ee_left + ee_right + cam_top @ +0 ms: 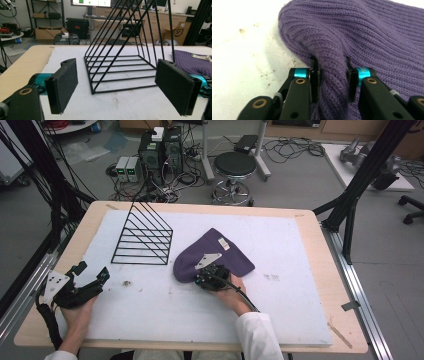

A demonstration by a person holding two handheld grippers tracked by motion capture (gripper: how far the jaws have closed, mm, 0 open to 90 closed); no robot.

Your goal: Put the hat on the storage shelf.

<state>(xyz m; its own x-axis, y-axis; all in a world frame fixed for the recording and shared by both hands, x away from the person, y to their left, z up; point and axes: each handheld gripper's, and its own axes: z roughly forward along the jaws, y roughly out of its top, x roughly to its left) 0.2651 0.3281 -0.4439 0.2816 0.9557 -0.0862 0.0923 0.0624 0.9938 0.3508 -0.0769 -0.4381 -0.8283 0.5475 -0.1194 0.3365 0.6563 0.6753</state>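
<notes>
The purple knit beanie lies flat on the white felt mat near the middle of the tabletop, just right of the black wire rack. The right tool is clamped on the beanie's near edge: in the right gripper view its jaws pinch a bunched ridge of ribbed knit, a hold that looks meant to gather enough cloth to lift or drag the hat without it slipping free. The left tool waits near the mat's left edge with its jaws wide apart and nothing between them, facing the rack, probably ready to steady the rack or take the hat's other side. A small white label shows on the beanie's upper face.
</notes>
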